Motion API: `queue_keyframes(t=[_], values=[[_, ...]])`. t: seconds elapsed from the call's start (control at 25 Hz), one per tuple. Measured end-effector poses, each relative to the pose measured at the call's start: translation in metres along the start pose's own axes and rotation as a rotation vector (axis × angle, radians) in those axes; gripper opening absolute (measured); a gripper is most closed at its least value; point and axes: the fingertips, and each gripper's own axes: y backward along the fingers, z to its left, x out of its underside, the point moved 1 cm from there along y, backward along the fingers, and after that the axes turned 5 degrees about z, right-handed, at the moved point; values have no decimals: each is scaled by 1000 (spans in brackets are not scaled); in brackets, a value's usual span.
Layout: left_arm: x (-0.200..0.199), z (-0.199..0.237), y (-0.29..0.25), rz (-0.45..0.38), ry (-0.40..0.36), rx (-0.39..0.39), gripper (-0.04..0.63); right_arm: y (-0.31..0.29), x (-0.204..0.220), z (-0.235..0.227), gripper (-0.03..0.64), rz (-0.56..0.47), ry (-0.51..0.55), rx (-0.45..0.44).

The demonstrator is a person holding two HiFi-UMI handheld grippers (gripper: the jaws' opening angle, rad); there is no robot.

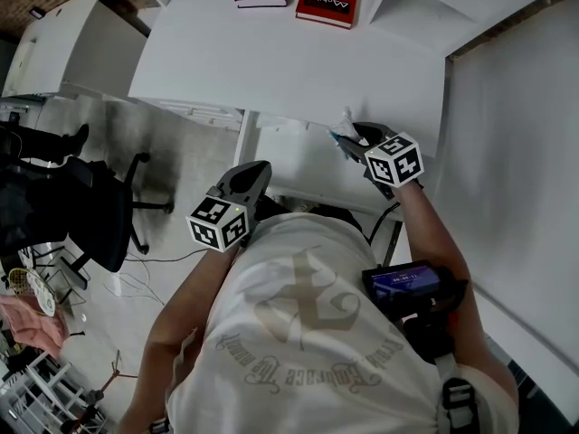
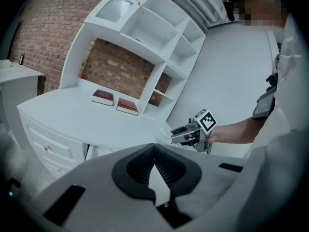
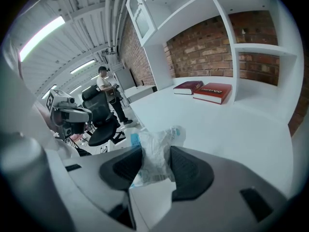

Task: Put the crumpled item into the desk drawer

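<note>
light: bright, even — ceiling strips [image 3: 42, 33] | edges: fisheye-bent, dark corners | focus: foreground soft

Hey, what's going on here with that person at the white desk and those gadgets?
A person stands at the white desk with a two-jaw gripper in each hand. The right gripper is clamped on a crumpled clear plastic wrapper with blue print, held near the desk's front edge. The left gripper is shut and empty. The wrapper has not been put away yet.
</note>
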Motion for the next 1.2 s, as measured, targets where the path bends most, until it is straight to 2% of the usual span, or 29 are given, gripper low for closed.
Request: queue_keyframes(t=[0.84, 1.2], values=[[37, 12, 18, -1, 134, -109, 21, -63, 34, 57, 201, 172, 161, -182], [54, 11, 23, -5, 194, -145, 21, -93, 65, 67, 201, 293, 223, -208]])
